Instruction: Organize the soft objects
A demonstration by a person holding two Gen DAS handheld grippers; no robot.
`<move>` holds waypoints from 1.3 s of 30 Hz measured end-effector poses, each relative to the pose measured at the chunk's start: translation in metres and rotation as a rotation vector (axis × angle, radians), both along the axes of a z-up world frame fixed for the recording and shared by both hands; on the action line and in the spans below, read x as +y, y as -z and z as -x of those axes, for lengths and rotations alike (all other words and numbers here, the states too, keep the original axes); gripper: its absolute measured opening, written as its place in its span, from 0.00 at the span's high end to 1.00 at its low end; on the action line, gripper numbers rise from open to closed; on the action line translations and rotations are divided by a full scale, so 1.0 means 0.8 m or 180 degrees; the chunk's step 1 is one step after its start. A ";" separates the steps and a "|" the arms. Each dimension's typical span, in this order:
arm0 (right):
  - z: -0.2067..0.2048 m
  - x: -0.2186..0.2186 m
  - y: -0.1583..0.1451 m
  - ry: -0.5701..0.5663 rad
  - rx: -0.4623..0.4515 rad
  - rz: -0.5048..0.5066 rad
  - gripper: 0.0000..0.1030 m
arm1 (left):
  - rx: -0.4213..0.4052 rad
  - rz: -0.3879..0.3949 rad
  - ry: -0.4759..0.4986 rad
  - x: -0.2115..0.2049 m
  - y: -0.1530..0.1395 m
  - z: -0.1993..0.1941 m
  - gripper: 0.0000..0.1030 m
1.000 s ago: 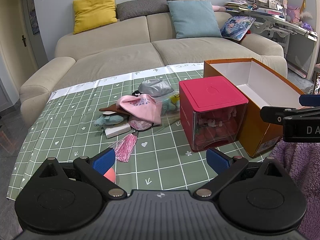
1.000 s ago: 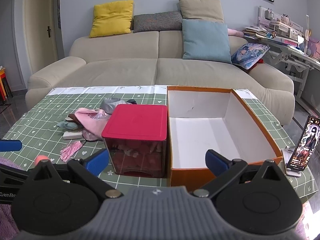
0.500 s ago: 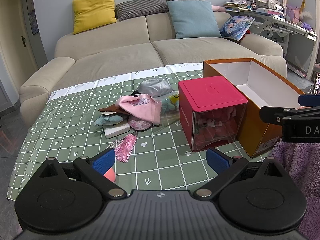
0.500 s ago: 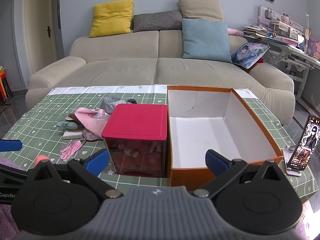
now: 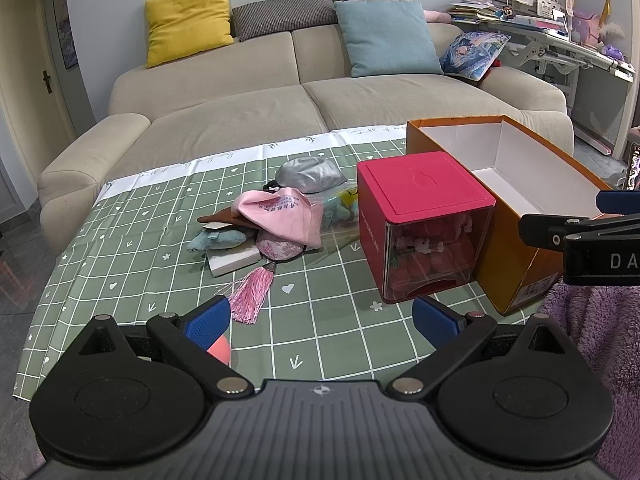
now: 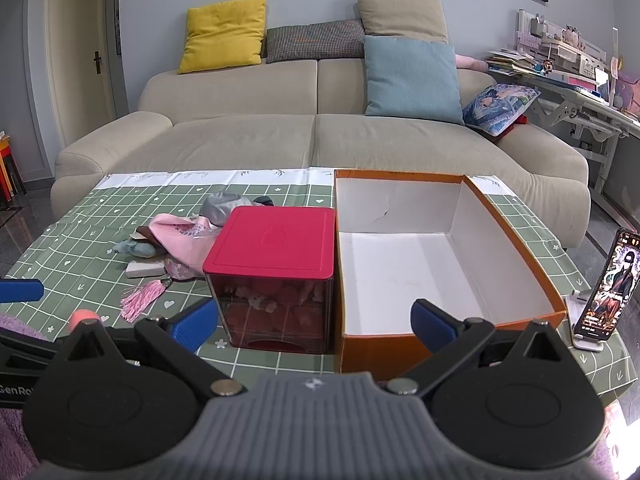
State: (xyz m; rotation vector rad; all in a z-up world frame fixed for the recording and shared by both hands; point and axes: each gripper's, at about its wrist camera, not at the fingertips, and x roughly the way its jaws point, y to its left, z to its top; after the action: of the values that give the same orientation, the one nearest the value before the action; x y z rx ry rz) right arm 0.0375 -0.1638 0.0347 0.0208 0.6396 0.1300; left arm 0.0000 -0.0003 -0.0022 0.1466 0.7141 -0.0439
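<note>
While both grippers' jaws stand apart, empty, the soft pile [image 5: 276,216] lies left of the red-lidded box [image 5: 424,224]; pinch the pink cloth [image 5: 280,212] centrally, then carry it to the orange box [image 6: 440,256].

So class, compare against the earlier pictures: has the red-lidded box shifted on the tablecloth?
No. In the right wrist view the red-lidded box sits against the orange box's left wall on the same tablecloth squares as before; both open grippers hang back.
</note>
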 end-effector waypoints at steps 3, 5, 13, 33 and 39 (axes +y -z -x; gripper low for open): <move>0.000 0.000 0.000 -0.0001 -0.0001 0.0000 0.02 | 0.0001 -0.0003 -0.0004 0.000 0.000 0.000 0.00; 0.000 0.000 0.000 -0.0001 0.0000 0.0000 0.02 | -0.0001 -0.0003 -0.0003 -0.001 0.000 0.001 0.00; 0.000 0.000 0.000 -0.0002 -0.0001 -0.0001 0.02 | 0.0009 -0.0004 0.0000 -0.001 0.001 0.001 0.00; -0.029 0.051 -0.002 -0.0925 -0.0073 -0.0104 0.03 | 0.0444 0.0243 0.0218 0.094 -0.004 -0.040 0.24; -0.059 0.091 -0.001 -0.1220 -0.0104 0.0062 0.10 | 0.0895 0.0245 0.0381 0.139 0.020 -0.068 0.24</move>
State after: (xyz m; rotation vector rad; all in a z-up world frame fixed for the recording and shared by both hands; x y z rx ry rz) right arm 0.0846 -0.0907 0.0352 -0.1230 0.6068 0.4930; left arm 0.0545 0.1107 -0.0183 0.1100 0.9822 -0.2092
